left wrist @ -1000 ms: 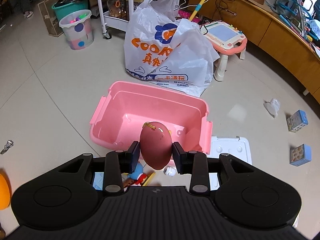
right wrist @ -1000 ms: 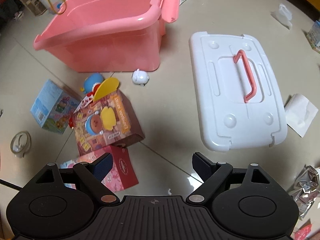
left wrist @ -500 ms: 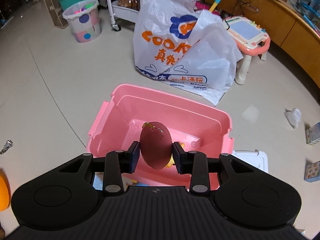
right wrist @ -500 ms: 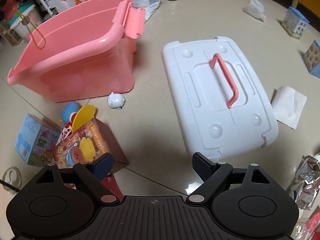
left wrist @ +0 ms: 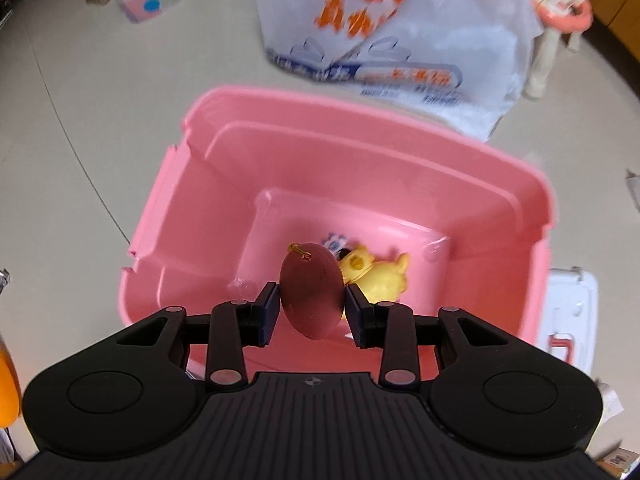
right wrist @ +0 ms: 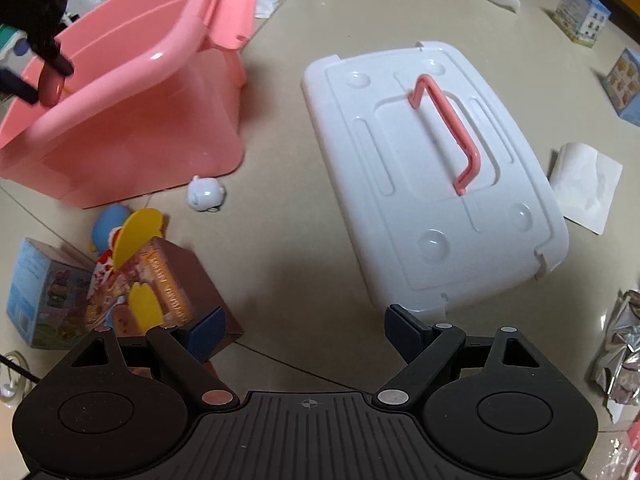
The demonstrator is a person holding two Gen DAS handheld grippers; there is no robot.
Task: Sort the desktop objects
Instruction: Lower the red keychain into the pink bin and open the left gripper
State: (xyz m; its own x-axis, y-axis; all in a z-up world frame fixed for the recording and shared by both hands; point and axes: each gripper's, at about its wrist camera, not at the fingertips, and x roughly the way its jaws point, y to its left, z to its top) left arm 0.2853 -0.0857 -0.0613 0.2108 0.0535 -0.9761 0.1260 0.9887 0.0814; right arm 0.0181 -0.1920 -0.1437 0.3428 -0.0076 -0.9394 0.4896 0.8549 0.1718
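The left claw is clamped on a maroon egg-shaped toy, its pads pressing the widest part of the egg from either side, and it holds the toy above the open pink bin, over the near half of the bin's floor. A small gold loop sticks out of the egg's far tip. Below the egg, inside the bin, lies a yellow duck-like toy with a small white-and-blue piece just beyond it.

The egg looks smooth, hard and rounded (probably a light plastic shell), so I judge it slippery: a grip off its middle could squirt it out toward either tip. The present hold across the fattest section seems the safest one. A drop into the bin from this height should do it little harm, though a hard shell may bounce or roll against the duck.

The right claw hangs open and holds nothing, on the near side of the bin, above the floor. Beside the bin, on that floor, sit a white pig-like figure, a brown picture box and a blue box, all still unsorted; the boxes look stiff and light, best taken across two flat faces. The white lid with its pink handle lies flat to the right of the bin.
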